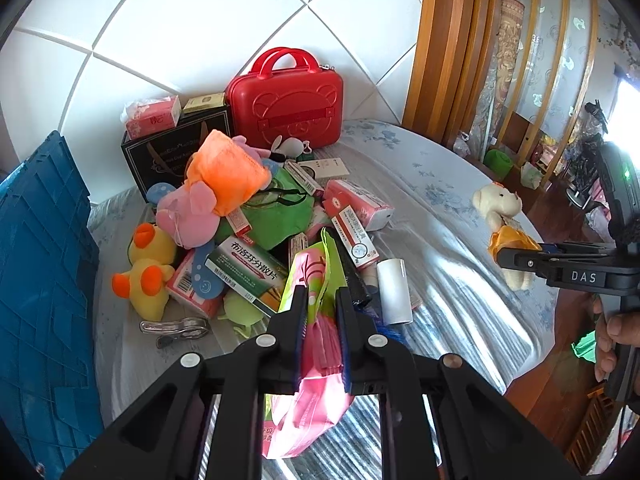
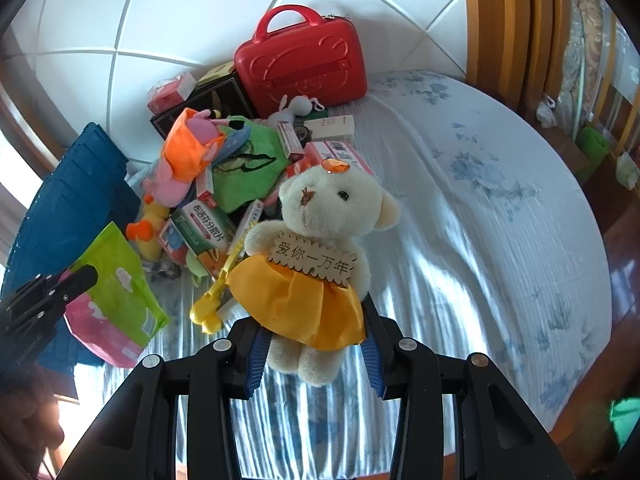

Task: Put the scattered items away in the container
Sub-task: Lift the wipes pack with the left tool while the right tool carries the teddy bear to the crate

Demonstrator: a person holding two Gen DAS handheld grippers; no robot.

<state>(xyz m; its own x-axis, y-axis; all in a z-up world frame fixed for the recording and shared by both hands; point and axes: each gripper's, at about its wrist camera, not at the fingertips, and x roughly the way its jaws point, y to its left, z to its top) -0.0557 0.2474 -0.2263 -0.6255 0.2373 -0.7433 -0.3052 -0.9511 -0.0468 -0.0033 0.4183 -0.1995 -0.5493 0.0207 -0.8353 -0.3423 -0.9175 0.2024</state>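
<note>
Both loads are up off the bed: our left gripper (image 1: 322, 300) pinches the pink-green packet (image 1: 312, 360), right gripper (image 2: 316, 344) clamps the teddy bear (image 2: 320, 240). Next we'd swing both left into the blue crate (image 1: 44, 260).

crate (image 1: 44, 260) left of pile | suitcase (image 1: 288, 100) behind pile (against wall) | bear (image 1: 500, 216) right, apart

Both pictures were bright with daylight. In the left wrist view a window (image 1: 630, 112) at the far right edge was burnt out to white. The bedsheet (image 1: 452, 264) showed shiny streaks and soft shadows in its folds. In the right wrist view a glare sat at the lower left edge, and the white wall (image 2: 192, 12) looked bluish. The fisheye bent straight lines, the corners were black, and focus was sharp.
</note>
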